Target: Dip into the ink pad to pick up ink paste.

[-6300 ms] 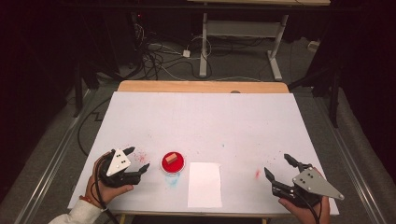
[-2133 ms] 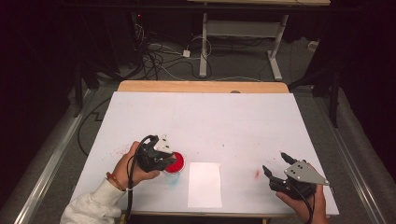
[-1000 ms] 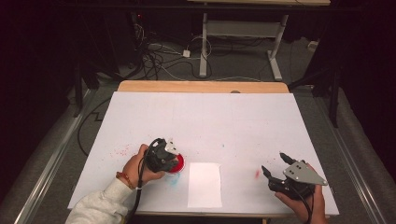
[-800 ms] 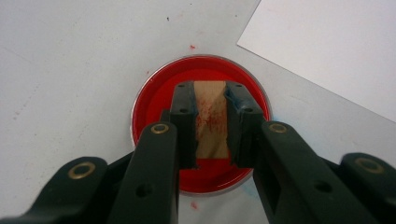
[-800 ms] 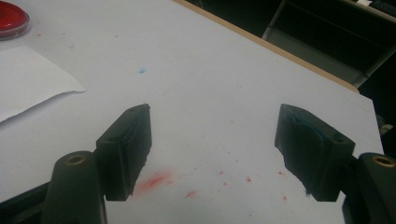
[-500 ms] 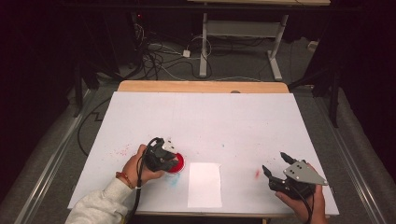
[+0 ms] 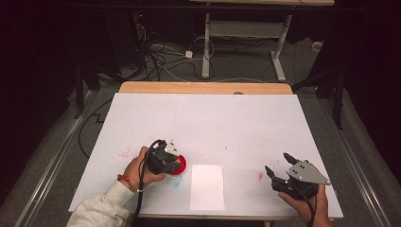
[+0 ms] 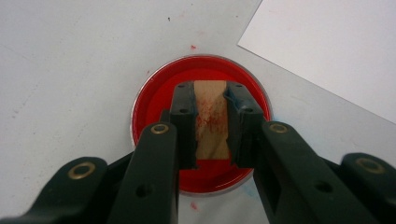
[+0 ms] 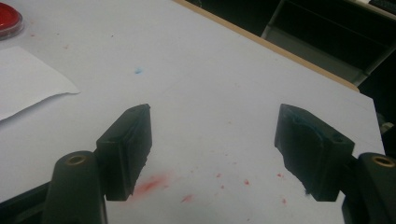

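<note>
A round red ink dish (image 7: 180, 166) sits near the table's front left. My left gripper (image 7: 165, 158) points down onto it. In the left gripper view my left gripper (image 8: 210, 88) is shut on a small wooden block (image 8: 211, 121) smeared with red, held over the middle of the red ink dish (image 8: 149, 107). Whether the block touches the ink is hidden. My right gripper (image 7: 277, 163) rests at the front right, open, with nothing between its fingers; in the right gripper view my right gripper (image 9: 212, 126) frames bare table.
A white sheet of paper (image 7: 207, 187) lies just right of the dish, near the front edge. Red smears (image 9: 152, 183) dot the white table (image 7: 208, 123) by the right gripper. The wooden back edge (image 7: 203, 88) borders a dark floor with cables.
My left gripper came in from the left and settled down over the red dish. Over the last second neither hand has moved.
</note>
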`<state>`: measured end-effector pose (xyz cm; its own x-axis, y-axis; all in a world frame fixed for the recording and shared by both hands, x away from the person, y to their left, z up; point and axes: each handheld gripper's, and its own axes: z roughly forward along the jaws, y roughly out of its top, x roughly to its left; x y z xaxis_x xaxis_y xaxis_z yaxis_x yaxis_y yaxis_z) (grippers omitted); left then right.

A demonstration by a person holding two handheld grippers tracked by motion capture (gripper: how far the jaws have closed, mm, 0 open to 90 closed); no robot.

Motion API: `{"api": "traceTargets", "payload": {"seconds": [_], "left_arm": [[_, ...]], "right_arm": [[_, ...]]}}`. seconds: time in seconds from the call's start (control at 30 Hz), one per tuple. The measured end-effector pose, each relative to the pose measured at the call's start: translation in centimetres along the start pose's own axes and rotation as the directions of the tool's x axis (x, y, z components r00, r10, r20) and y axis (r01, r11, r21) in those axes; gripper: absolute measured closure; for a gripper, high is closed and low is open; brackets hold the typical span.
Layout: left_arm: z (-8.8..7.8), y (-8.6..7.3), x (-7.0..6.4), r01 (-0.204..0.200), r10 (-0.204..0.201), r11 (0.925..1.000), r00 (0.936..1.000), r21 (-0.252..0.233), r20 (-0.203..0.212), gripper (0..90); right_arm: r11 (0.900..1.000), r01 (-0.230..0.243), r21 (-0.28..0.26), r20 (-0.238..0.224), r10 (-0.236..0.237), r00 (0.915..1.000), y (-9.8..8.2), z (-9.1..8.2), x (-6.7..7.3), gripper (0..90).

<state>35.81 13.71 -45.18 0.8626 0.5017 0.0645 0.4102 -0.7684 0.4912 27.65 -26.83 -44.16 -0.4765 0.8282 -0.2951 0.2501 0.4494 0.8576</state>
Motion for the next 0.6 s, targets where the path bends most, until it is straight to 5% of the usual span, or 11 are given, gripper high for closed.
{"api": "traceTargets", "payload": {"seconds": [0.13, 0.6], "left_arm": [[-0.3, 0.0, -0.1, -0.020, 0.020, 0.9998, 0.9998, 0.007, -0.006, 74.0], [-6.6, -0.9, -0.2, -0.008, -0.001, 0.9863, 0.9987, -0.165, -0.050, 73.9]], "right_arm": [[1.000, 0.004, 0.004, 0.000, -0.004, 1.0000, 0.0, 0.1, -0.1, 27.7], [1.000, 0.003, -0.004, 0.004, -0.003, 1.0000, 0.1, 0.0, 0.0, 27.7]]}}
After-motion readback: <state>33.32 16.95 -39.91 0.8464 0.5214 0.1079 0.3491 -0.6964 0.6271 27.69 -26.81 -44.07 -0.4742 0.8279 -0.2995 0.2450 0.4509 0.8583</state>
